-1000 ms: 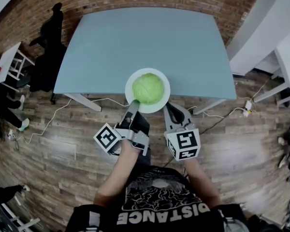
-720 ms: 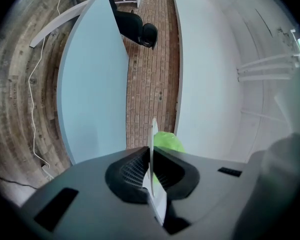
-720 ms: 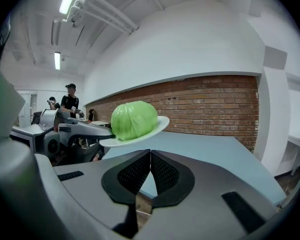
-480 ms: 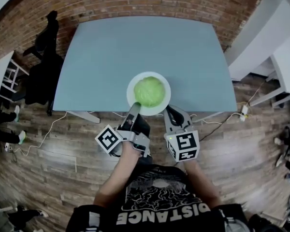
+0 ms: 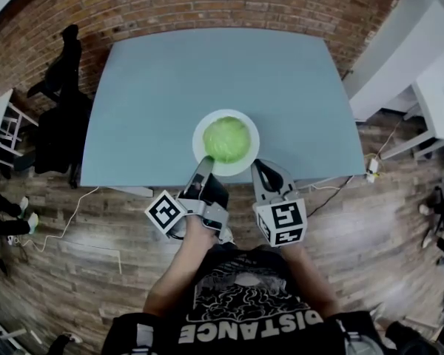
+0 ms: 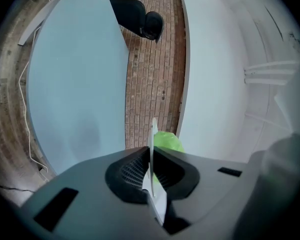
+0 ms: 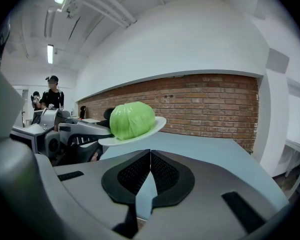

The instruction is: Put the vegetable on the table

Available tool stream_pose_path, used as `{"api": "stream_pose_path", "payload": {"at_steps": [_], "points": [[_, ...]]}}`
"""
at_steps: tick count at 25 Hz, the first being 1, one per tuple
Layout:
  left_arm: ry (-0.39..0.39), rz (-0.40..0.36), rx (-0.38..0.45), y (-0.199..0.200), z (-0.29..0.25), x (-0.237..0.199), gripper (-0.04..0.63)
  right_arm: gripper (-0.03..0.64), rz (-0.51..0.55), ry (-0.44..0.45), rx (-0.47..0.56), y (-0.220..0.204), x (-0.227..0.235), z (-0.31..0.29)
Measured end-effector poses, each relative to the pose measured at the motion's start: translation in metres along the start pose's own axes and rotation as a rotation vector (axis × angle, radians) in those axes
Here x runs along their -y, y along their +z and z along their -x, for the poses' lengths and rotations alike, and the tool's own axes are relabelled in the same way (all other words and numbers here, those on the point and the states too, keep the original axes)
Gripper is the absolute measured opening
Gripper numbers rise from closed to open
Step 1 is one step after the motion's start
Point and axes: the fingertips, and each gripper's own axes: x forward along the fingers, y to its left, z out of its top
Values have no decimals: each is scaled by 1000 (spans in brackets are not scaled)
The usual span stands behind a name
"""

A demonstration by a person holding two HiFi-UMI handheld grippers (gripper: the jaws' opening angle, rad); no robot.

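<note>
The vegetable [image 5: 226, 139] is a pale, bright green; the plate [image 5: 197, 133] is plain white. The table [image 5: 207, 65] is a flat light blue-grey. The left gripper [image 5: 206, 161] and right gripper [image 5: 257, 166] are grey, with black ribbed fingers [image 7: 132, 176]. Each marker cube [image 5: 166, 211] is white with black square patterns. The wall [image 5: 207, 2] is red-brown brick, and the floor [image 5: 74, 228] is brown wood planks. The person's shirt [image 5: 244, 302] is black with white lettering.
</note>
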Motion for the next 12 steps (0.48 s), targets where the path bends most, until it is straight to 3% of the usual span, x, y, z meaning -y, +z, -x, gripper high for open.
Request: {"api": "stream_pose_path", "payload": {"at_steps": [12], "points": [[7,-19,-32,3,-17,-2,14,9,-7,-13,25,8,11,-15]]}}
